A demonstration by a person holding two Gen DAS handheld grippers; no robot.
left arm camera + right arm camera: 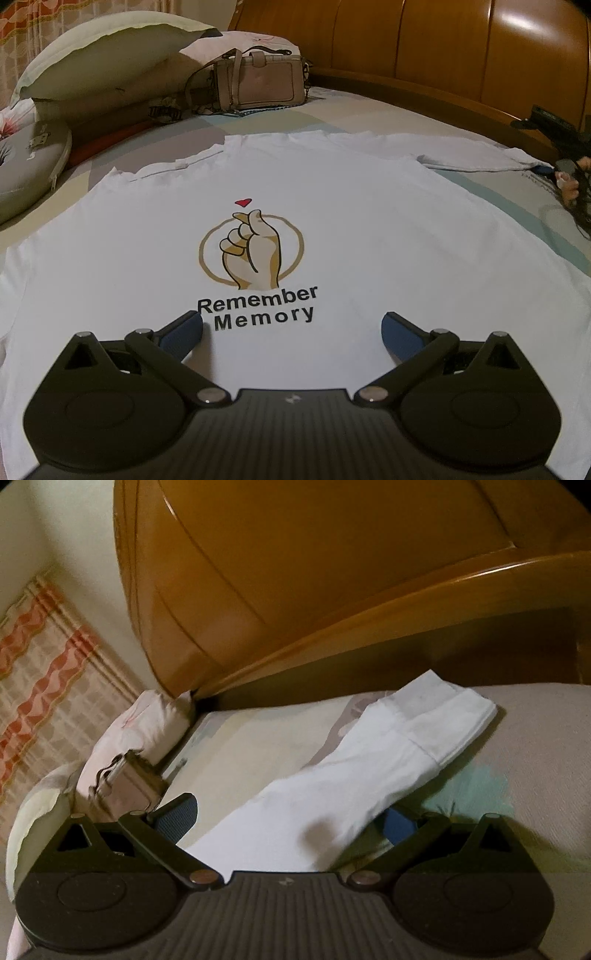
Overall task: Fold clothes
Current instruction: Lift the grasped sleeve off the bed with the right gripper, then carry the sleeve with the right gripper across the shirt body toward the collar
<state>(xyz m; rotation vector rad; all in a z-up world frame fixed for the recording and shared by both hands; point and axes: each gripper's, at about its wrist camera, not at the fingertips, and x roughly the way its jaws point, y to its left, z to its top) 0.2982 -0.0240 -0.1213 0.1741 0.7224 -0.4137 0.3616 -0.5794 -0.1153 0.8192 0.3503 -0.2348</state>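
A white T-shirt (332, 229) lies spread out flat on the bed (369, 107), picture side up, with a drawing of a hand, a small red heart and the words "Remember Memory". Its neck end points toward the wooden headboard (461, 40) and its bottom end comes toward the left gripper (291, 328). That gripper hangs just above the lower middle of the shirt with its two blue pads wide apart and nothing between them, so it is let go and free. One sleeve (369, 760) sticks out toward the right side of the bed, and the right gripper (288, 818) is there. In the right wrist view the sleeve runs between its spread fingers; one blue pad sits beside the cloth and the other peeks out from under it. The fingers look far apart, so I think it is not pinching the sleeve, only placed around it, maybe to catch it for a fold toward the middle. The shirt is flat and smooth, which is good for folding, because folds come out neat on flat cloth. A beige handbag (258, 81) and a big pillow (99, 59) sit near the head of the bed, well away from the shirt, so they are not in the way. The shirt is open, not folded.
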